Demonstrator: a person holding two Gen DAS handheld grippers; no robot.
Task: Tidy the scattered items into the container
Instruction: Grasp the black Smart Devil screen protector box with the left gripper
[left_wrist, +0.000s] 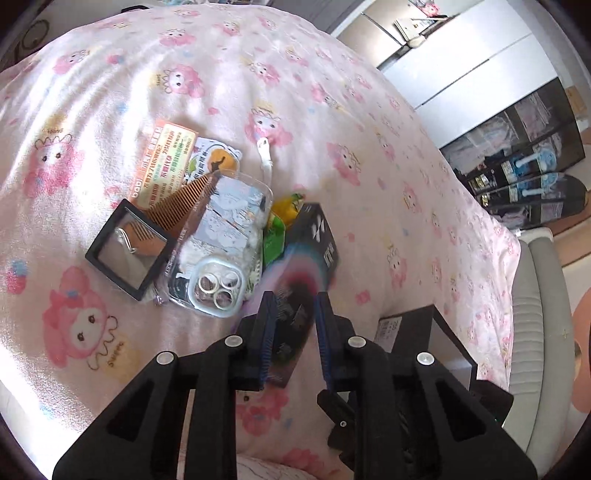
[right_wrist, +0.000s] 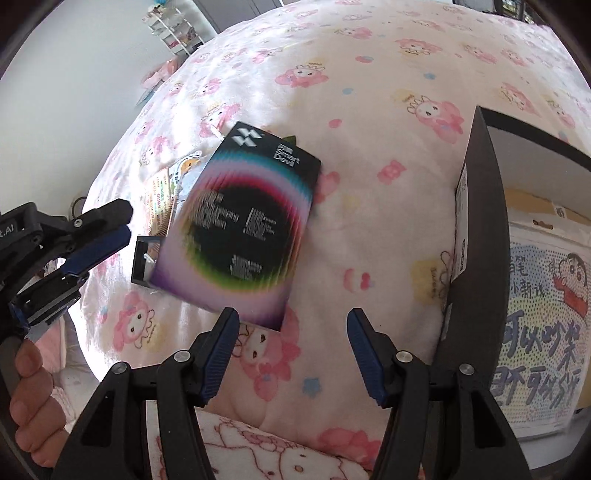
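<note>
Clamping the left gripper (left_wrist: 293, 314) on the near edge of the Smart Devil box (right_wrist: 236, 225), a flat black pack with a rainbow ring, and holding it lifted clear of the pink cartoon blanket (left_wrist: 110, 92), between the pile and the container. Judging the step as carrying this pack over to the black container (right_wrist: 476, 258) at the right: keeping the pinch firm, since the hold is only on one edge and the pack is hanging tilted; raising it above the dark rim before crossing; lowering it flat inside rather than dropping it on the wall.

Keeping the right gripper (right_wrist: 291, 350) spread wide, clamping nothing, hovering over the blanket just beside the container.

Looking into the container: a pixel-bead cartoon picture (right_wrist: 543, 317) with handwritten characters lying inside, a brown cardboard edge behind it; the rest hidden.

Waiting on the blanket in one pile: a wooden comb (left_wrist: 184, 201), a black-framed display case (left_wrist: 129, 247), a clear phone case (left_wrist: 221, 254), an orange leaflet (left_wrist: 162, 155), green and yellow sachets (left_wrist: 277, 229).
</note>
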